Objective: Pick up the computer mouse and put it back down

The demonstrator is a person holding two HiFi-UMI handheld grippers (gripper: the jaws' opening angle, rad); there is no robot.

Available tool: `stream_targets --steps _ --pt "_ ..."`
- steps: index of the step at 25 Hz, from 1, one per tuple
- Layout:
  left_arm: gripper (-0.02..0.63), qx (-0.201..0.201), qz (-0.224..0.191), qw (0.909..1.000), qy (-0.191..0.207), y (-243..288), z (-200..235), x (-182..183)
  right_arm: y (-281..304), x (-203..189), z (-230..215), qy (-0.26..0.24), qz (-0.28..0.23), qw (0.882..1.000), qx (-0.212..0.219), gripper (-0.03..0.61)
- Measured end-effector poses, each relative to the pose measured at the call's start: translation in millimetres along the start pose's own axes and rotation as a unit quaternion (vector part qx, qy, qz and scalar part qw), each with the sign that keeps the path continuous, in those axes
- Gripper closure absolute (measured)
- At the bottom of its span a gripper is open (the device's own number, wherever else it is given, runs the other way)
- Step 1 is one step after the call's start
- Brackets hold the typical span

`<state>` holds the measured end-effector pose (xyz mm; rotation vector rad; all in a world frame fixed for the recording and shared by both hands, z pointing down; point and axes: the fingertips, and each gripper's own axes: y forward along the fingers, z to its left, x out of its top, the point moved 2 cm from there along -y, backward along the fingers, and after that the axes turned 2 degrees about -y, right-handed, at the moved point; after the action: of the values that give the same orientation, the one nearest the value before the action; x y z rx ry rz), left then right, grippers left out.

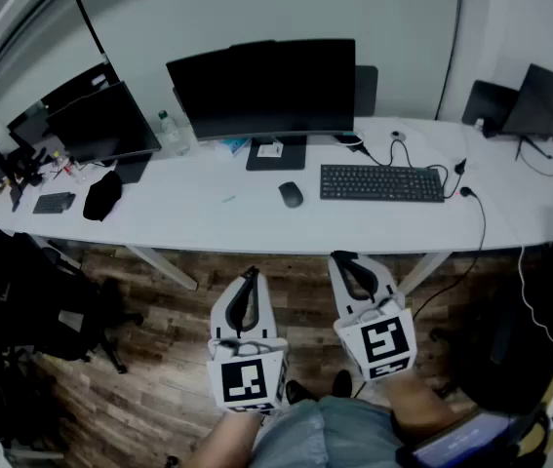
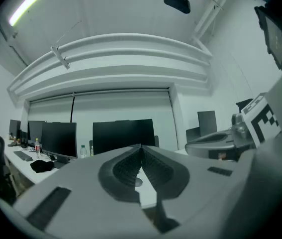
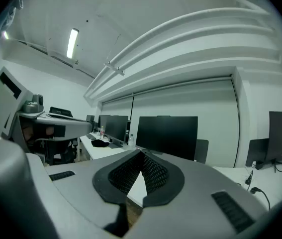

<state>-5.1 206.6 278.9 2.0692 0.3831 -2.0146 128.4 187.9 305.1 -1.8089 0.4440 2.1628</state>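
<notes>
A dark computer mouse lies on the white desk, just left of the black keyboard. Both grippers hang in front of the desk's near edge, over the wooden floor and close to the person's body. The left gripper points at the desk with its jaws closed together and nothing between them; its own view shows the left gripper with tips touching. The right gripper sits beside it, also shut and empty, which the right gripper confirms in its own view. Neither touches the mouse.
A large monitor stands behind the mouse, with a second monitor and a black cloth item to the left. A water bottle stands between the monitors. Cables hang off the desk's right. Office chairs stand at the left and right.
</notes>
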Motion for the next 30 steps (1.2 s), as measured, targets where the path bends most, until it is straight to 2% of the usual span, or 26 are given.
stream_targets --steps 11,12,13,26,30 --pt "0.606 0.004 0.012 0.9999 -0.002 -3.0 12.7 -3.1 6.9 3.7 10.1 0.009 -0.012 1.000 0.006 0.553" --pt "0.606 0.004 0.012 0.9999 -0.002 -3.4 15.4 -2.5 8.8 4.2 12.6 0.011 -0.012 1.000 0.013 0.406" --pt "0.606 0.006 0.017 0.9998 -0.003 -4.2 18.3 -2.6 10.3 5.0 14.9 0.009 -0.011 1.000 0.017 0.335" --pt "0.606 -0.024 -0.006 0.9997 -0.004 -12.4 49.6 -3.8 10.5 16.6 39.9 -0.016 -0.018 0.999 -0.032 0.345" --pt "0.606 -0.045 -0.008 0.9989 -0.008 -13.9 51.2 -7.0 5.2 15.2 42.5 -0.013 -0.011 0.999 -0.050 0.348"
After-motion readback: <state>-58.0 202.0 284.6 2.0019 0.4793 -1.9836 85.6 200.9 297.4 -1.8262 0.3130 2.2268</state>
